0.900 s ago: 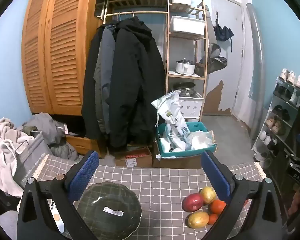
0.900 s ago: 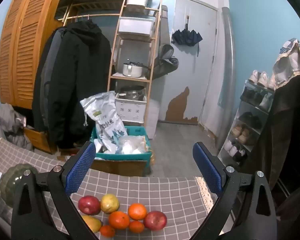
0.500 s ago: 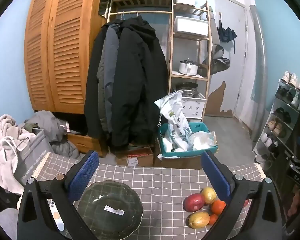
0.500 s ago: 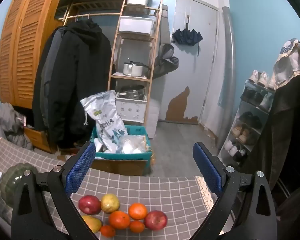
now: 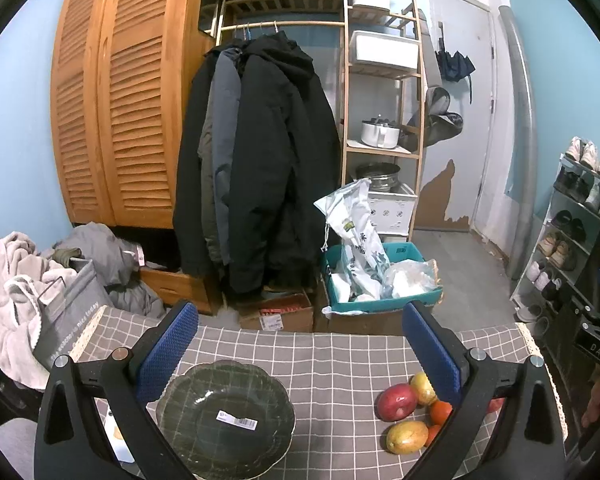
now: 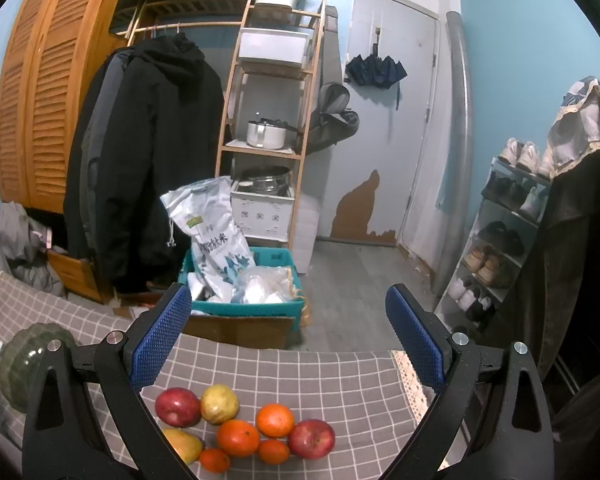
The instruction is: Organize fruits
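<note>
Red, orange and yellow fruit is seen heaped in one cluster on the counter (image 6: 340, 364), which is covered by a grey checked cloth. In the right wrist view the cluster lies just below and between the right tongs (image 6: 288, 328), whose blue pads are spread wide with nothing between them: a red apple (image 6: 177, 407) and a yellow fruit (image 6: 219, 403) at the far left, two larger oranges (image 6: 275, 421) in the middle, another red apple (image 6: 311, 438) to the right, a mango (image 6: 184, 444) and two small oranges nearest the camera. The left tongs (image 5: 300, 344) are likewise held spread and empty; a dark green plate (image 5: 225, 420) with a barcode sticker is seen below them towards their left finger, while the fruit lies by their right finger, partly hidden behind it.
</note>
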`<state>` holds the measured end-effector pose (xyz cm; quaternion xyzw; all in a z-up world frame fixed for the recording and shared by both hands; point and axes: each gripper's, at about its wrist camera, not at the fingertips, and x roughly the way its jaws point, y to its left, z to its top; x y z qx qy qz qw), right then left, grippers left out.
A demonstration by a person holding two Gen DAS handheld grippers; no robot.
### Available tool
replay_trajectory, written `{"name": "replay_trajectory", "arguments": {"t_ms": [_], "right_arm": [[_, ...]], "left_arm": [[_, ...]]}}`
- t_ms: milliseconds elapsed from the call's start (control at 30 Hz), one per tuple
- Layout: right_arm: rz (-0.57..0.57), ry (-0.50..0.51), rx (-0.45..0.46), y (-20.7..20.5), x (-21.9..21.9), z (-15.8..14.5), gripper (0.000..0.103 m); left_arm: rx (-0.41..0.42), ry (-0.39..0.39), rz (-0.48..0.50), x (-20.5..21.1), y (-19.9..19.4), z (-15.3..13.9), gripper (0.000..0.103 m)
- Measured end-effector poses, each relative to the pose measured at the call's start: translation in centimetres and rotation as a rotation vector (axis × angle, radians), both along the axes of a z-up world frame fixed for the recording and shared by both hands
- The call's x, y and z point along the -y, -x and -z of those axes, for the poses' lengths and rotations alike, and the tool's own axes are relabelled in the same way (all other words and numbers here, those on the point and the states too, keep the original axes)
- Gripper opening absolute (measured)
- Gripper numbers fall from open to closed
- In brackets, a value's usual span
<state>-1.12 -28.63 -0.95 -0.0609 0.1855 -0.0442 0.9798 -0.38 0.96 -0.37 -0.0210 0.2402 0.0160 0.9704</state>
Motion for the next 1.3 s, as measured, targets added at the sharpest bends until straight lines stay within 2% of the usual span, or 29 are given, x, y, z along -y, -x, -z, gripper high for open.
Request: {"name": "replay_trajectory", "arguments": {"t_ms": [1300], "right_arm": [[0.001,-0.004,-0.003,-0.2,-0.25,0.37,0.096]], "left_arm": [[0.0,0.001,-0.004,-0.34,0.05,0.15,0.103]]}}
